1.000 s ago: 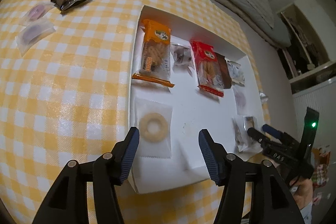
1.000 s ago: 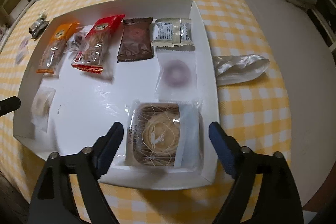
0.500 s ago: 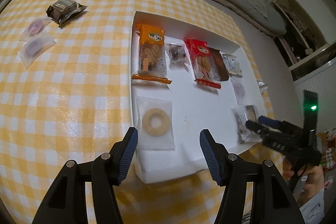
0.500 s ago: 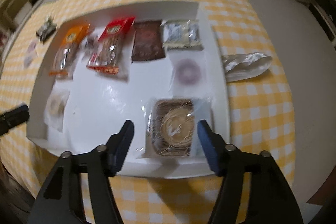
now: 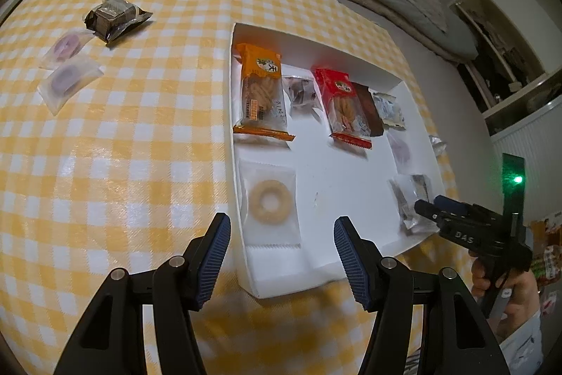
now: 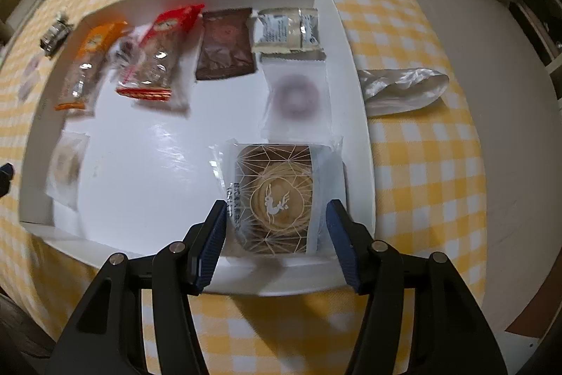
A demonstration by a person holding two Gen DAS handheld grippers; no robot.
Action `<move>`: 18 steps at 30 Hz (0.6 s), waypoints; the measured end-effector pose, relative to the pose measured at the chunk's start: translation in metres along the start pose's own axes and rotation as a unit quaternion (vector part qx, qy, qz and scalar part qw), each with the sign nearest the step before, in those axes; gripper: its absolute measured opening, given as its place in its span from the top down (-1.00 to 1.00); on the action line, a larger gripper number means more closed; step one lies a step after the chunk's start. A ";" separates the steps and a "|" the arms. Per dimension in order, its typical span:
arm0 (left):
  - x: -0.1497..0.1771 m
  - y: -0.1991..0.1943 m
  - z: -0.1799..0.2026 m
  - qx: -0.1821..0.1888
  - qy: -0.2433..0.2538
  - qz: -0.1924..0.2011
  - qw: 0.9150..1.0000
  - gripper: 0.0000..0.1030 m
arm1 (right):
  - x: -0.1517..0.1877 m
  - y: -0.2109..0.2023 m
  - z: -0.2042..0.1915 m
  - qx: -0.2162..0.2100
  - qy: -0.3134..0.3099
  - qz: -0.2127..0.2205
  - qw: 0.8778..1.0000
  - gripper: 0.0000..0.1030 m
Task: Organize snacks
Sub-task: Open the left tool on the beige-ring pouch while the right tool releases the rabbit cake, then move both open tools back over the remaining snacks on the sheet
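Snacks: pastry pack (image 6: 277, 199) at tray's (image 6: 361, 143) 5 o'clock corner.
Right tool (image 6: 275, 227): just narrowed, clamped on pastry pack.
Left tool (image 5: 281, 248): apart, empty.

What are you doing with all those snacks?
A person is sorting snacks into a white tray on a checked tablecloth. The right gripper has just been closing around a wrapped round pastry in the tray's corner. The left gripper hovers open above a ring cookie.

White tray (image 5: 351, 178) centre bare between snack packets (image 5: 261, 94).
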State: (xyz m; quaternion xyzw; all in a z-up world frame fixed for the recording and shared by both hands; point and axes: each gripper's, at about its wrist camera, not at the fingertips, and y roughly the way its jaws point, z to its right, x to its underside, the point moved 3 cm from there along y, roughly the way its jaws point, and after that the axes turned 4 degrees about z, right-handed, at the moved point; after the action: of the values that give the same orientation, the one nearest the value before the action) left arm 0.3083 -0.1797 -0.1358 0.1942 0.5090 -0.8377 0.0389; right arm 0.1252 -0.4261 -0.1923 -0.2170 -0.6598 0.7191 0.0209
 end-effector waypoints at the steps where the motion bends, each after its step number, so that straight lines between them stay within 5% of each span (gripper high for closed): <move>1: 0.000 -0.001 0.000 0.000 0.000 0.001 1.000 -0.18 | 0.000 -0.005 -0.001 -0.007 0.004 0.005 1.000 -0.20; 11: 0.004 -0.019 0.006 -0.013 0.027 0.019 0.999 -0.99 | 0.006 -0.058 -0.001 -0.022 0.048 0.079 0.995 -1.00; 18: 0.005 -0.042 0.014 -0.029 0.060 0.043 0.997 -1.00 | 0.007 -0.086 -0.003 -0.004 0.053 0.128 0.990 -1.00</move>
State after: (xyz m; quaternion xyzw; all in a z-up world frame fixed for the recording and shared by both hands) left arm 0.2883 -0.1710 -0.0972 0.2647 0.5255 -0.8070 0.0501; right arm 0.0982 -0.4106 -0.1122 -0.3375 -0.6277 0.7005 -0.0371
